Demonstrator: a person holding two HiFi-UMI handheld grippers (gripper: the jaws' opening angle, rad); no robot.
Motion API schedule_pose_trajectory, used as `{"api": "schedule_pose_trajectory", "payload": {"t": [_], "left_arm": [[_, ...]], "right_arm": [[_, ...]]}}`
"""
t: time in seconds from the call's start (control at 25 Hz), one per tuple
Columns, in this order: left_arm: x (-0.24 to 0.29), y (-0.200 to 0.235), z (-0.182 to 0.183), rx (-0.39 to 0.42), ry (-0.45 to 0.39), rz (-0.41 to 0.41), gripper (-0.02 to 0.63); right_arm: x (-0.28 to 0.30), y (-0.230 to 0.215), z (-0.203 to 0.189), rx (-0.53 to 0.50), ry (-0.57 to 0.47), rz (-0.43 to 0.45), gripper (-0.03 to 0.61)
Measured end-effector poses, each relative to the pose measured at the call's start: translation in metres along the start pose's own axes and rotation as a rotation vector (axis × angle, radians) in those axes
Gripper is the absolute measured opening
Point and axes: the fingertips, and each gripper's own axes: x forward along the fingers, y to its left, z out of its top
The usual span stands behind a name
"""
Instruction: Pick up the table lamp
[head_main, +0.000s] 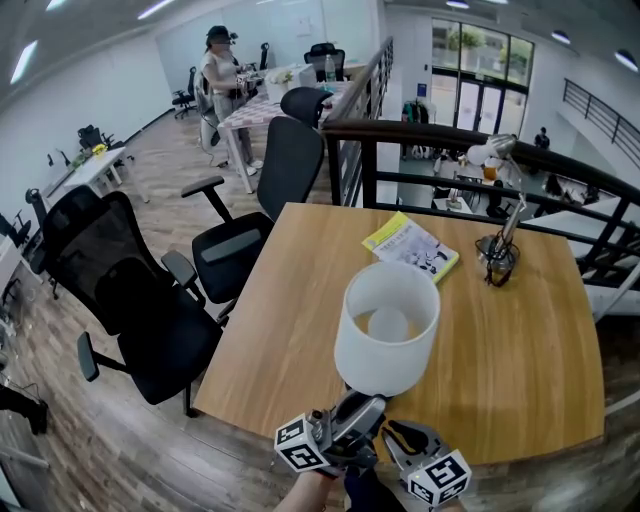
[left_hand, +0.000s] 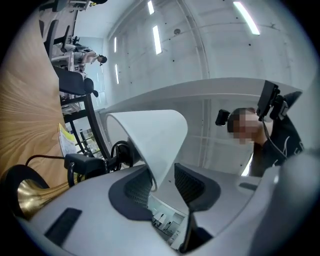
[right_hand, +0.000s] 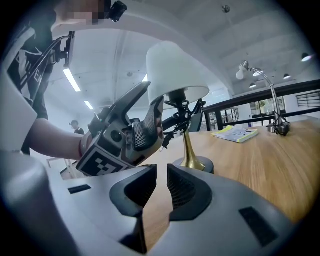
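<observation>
The table lamp stands near the front of the wooden table (head_main: 520, 360); it has a white drum shade (head_main: 387, 325), a brass stem (right_hand: 189, 145) and a dark round base (right_hand: 195, 164). My left gripper (head_main: 362, 405) comes up from below to the shade's lower rim. In the left gripper view the shade's wall (left_hand: 150, 140) runs between the jaws of my left gripper (left_hand: 162, 172), which stand wide, with a gap beside the right pad. My right gripper (head_main: 400, 440) is just right of it and short of the base. In the right gripper view its jaws (right_hand: 160, 172) are a narrow gap apart with only table showing between them.
A yellow-edged booklet (head_main: 410, 245) and a slim silver desk lamp (head_main: 500, 200) sit at the table's far side. A dark railing (head_main: 450, 140) runs behind the table. Black office chairs (head_main: 150, 310) stand at its left. A person (head_main: 218, 80) stands far back.
</observation>
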Motion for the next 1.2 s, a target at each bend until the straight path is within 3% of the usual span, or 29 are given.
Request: {"api": "schedule_pose_trajectory", "payload": {"t": [0.56, 0.72, 1.2], "left_arm": [[0.016, 0.009, 0.017, -0.021, -0.024, -0.053, 0.086], [0.019, 0.012, 0.025, -0.032, -0.025, -0.062, 0.080], [0.031, 0.032, 0.047, -0.050, -0.041, -0.040, 0.078]], "right_arm": [[0.046, -0.057, 0.011, -0.095, 0.046, -0.136, 0.067], [0.062, -0.069, 0.022, -0.101, 0.054, -0.144, 0.116], [0.106, -0.080, 0.053, -0.126, 0.046, -0.136, 0.121]]}}
